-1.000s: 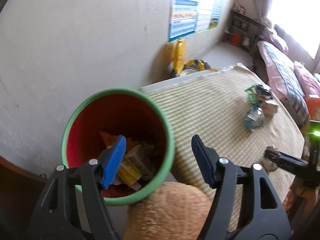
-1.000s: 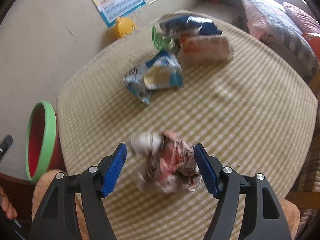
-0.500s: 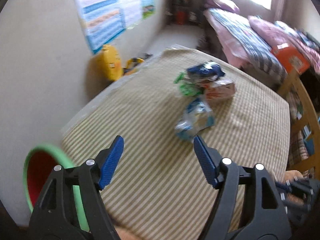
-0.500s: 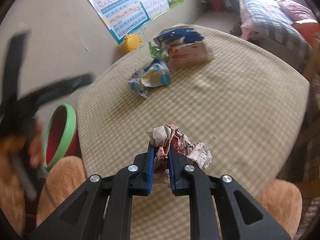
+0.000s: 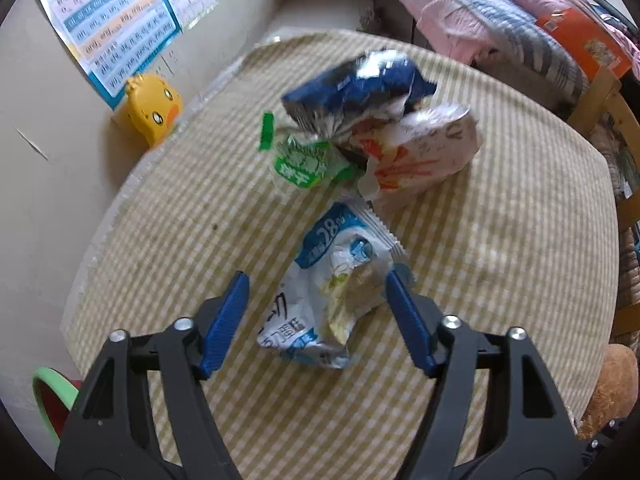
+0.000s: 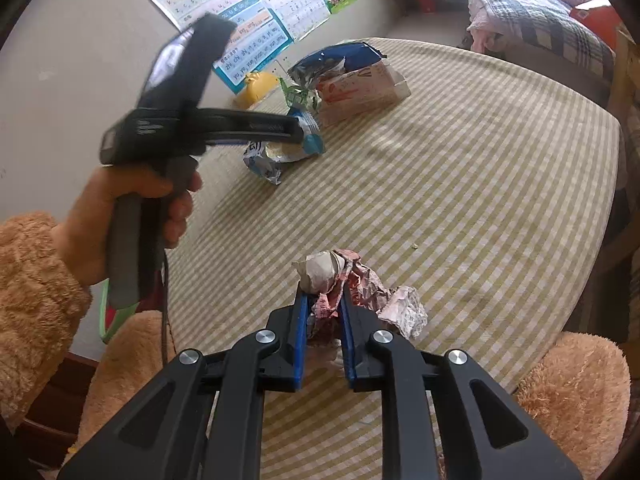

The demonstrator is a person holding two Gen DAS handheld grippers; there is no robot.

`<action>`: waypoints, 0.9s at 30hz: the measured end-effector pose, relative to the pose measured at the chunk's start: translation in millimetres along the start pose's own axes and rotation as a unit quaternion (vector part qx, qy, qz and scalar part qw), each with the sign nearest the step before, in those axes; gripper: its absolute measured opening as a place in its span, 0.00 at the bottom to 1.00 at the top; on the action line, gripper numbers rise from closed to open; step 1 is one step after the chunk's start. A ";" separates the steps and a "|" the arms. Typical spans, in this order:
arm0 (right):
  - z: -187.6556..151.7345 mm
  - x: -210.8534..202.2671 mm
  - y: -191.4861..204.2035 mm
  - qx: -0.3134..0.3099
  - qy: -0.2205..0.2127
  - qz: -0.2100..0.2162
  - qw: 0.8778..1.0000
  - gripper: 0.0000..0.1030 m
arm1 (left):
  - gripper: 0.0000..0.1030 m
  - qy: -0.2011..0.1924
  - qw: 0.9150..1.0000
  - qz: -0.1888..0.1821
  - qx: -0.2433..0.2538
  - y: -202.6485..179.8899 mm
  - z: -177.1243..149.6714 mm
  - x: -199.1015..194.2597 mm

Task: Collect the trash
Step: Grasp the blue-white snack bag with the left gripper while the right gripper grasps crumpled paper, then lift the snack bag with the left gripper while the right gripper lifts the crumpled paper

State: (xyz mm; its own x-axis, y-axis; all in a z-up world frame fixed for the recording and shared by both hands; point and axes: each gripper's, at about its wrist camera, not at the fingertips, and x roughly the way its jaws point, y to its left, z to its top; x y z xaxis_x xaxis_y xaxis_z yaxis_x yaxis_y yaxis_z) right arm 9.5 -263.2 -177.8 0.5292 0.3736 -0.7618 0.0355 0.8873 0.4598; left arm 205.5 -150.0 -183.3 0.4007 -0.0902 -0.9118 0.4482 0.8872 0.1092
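Observation:
My left gripper (image 5: 318, 292) is open, its blue pads either side of a light-blue and white snack wrapper (image 5: 332, 292) lying on the striped tablecloth (image 5: 500, 240). Beyond it lie a green wrapper (image 5: 306, 164), a dark blue bag (image 5: 352, 88) and a white and orange bag (image 5: 420, 156). My right gripper (image 6: 324, 304) is shut on a crumpled red and white paper wad (image 6: 352, 284) just above the cloth. The left gripper also shows in the right wrist view (image 6: 296, 128), over the light-blue wrapper (image 6: 276, 156). The green-rimmed red bin (image 5: 48, 396) is at the lower left.
A yellow duck toy (image 5: 150, 108) sits by the wall under posters (image 5: 120, 20). A bed with striped bedding (image 5: 500, 12) and a wooden chair (image 5: 612, 120) stand past the table's far right. Brown fuzzy sleeves (image 6: 36, 304) flank the near table edge.
My left gripper swung from over the bin out across the table to straddle the light-blue wrapper. My right gripper closed on the crumpled paper wad and holds it.

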 end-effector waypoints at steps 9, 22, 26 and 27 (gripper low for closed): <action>1.1 0.1 2.2 -0.005 0.000 -0.001 1.000 0.15 | 0.28 -0.016 1.000 -0.013 -0.017 -3.3 -14.8 -20.6; 4.8 -6.2 9.8 -0.012 -0.021 -0.018 1.000 0.64 | 0.28 -0.099 0.987 -0.016 -0.127 26.8 -88.4 -124.1; 2.4 0.9 6.7 -0.002 -0.004 -0.037 0.999 0.66 | 0.28 -0.113 0.984 0.002 -0.138 31.2 -108.7 -140.9; 2.3 1.6 6.4 0.000 -0.003 -0.037 0.999 0.66 | 0.28 -0.114 0.983 0.005 -0.140 32.2 -114.0 -144.2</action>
State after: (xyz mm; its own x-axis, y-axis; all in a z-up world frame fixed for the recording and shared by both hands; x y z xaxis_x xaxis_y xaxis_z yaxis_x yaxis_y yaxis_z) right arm 12.6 -257.5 -175.0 0.5303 0.3053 -0.7909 0.0751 0.9123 0.4025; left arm 71.1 -56.9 -93.4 0.5871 -0.1521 -0.7951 0.2181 0.9756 -0.0256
